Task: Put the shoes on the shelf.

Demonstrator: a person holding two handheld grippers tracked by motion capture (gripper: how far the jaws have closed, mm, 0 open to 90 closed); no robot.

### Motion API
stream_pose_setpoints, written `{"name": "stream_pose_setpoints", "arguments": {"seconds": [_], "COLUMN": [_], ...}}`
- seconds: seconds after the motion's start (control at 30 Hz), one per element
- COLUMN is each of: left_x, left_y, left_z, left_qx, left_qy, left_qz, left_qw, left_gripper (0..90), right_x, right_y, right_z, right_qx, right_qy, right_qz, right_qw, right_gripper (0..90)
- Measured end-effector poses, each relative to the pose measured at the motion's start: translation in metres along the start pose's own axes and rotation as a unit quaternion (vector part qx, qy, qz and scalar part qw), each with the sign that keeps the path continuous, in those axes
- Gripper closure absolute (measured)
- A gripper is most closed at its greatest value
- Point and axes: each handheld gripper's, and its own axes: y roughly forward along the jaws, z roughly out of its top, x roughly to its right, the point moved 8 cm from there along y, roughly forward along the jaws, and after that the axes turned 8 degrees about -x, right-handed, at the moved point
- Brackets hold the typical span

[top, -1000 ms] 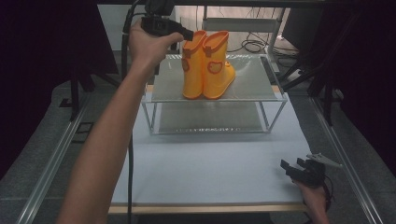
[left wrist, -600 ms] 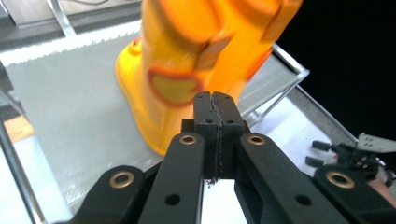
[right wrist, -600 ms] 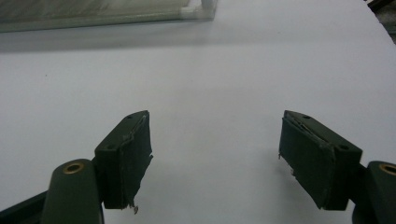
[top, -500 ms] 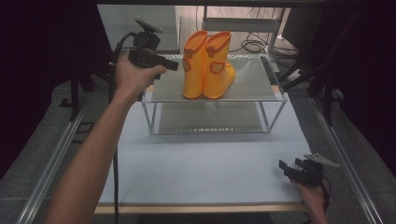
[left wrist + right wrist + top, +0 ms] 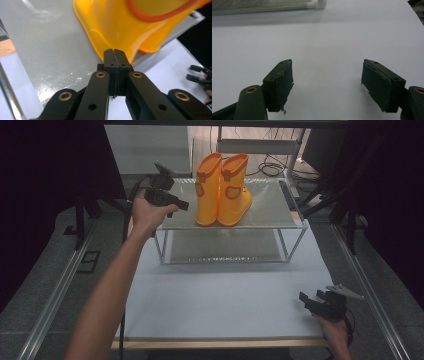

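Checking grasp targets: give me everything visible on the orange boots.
The orange boots are a pair of small glossy rubber-looking rain boots, yellow-orange with darker orange trim at the cuffs and a round orange side patch on each. They stand upright, side by side and touching, on the top shelf of a metal-framed rack, toes pointing toward the right of the high view. Both shafts are open at the top. The left gripper, jaws shut, sits close beside the nearer boot's lower side; contact cannot be told.

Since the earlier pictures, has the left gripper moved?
Yes. The left gripper has come down and left from above the boots to the rack's left edge, jaws shut.
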Motion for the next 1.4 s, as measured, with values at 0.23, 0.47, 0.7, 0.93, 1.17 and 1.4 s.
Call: {"name": "stream_pose_setpoints", "arguments": {"seconds": [0.23, 0.47, 0.7, 0.93, 1.17, 1.4], "left_x": [-0.003, -0.001, 0.011, 0.014, 0.018, 0.021], "left_y": [0.035, 0.045, 0.044, 0.043, 0.045, 0.046], "left_z": [0.006, 0.010, 0.010, 0.011, 0.012, 0.013], "left_qx": [0.001, 0.012, 0.013, 0.020, 0.024, 0.026], "left_qy": [-0.010, -0.012, -0.004, -0.016, -0.022, -0.029], "left_qz": [-0.005, -0.006, 0.002, -0.009, -0.021, -0.018], "left_qw": [0.9999, 0.9998, 0.9999, 0.9996, 0.9993, 0.9991], "left_gripper": [89.6, 89.8, 90.0, 90.0, 90.0, 90.0], "right_x": [0.002, 0.003, 0.000, -0.005, -0.005, -0.007], "right_y": [0.001, 0.001, 0.003, 0.004, 0.004, 0.005], "right_z": [0.000, 0.000, 0.000, 0.000, 0.001, 0.001], "right_qx": [0.001, 0.001, -0.001, -0.004, -0.001, -0.002], "right_qy": [0.003, 0.004, 0.004, 0.000, -0.003, -0.002], "right_qz": [-0.001, -0.002, -0.001, 0.004, 0.005, 0.008], "right_qw": [1.0000, 1.0000, 1.0000, 1.0000, 1.0000, 1.0000], "right_gripper": [24.9, 24.9, 24.9, 24.9, 25.1, 25.3]}}
